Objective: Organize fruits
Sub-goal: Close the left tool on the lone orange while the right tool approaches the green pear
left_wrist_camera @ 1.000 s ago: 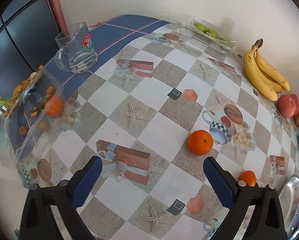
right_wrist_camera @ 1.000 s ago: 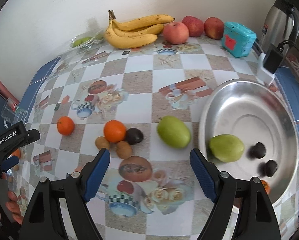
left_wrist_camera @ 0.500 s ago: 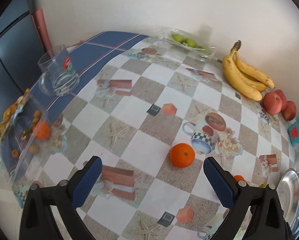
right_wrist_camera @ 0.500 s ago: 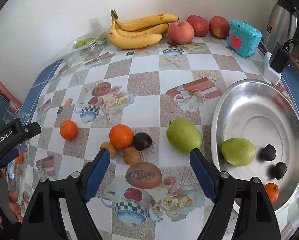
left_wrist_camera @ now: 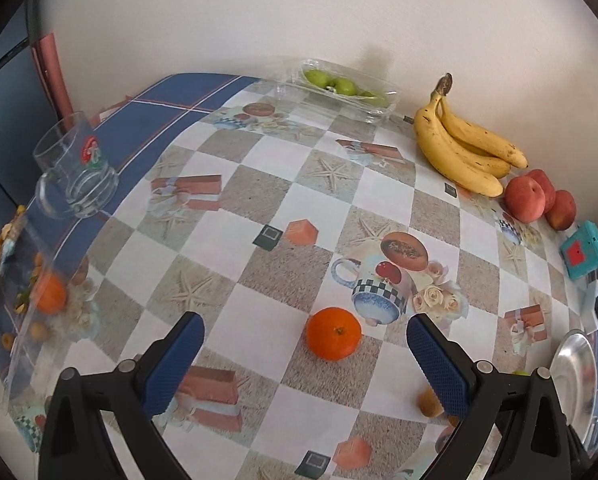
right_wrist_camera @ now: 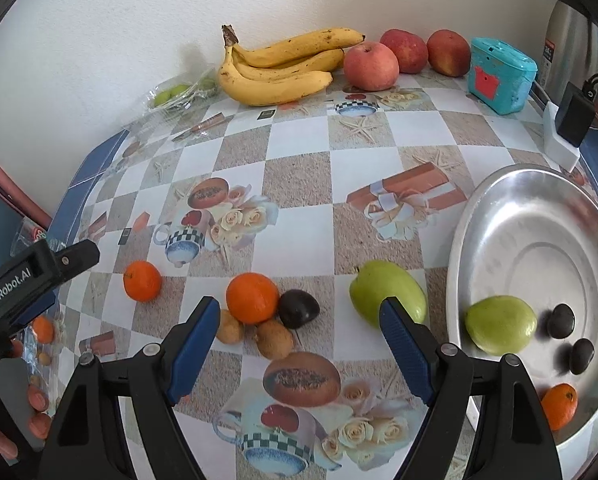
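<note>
My left gripper jaws stand apart; I should centre them over the lone orange beside the printed cup, then close gently.

Both grippers, left and right, have black frames, silver screws and blue ribbed pads; one bears white "GenRobot.AI" lettering.

White lettering reading "GenRobot.AI" runs along the black body of the left gripper, seen at the left edge of the right wrist view. A clear glass mug on the desk carries a round red and green logo, too small to read. A steel kettle at the far right bears a small printed label whose characters cannot be made out. No other writing is readable.
</note>
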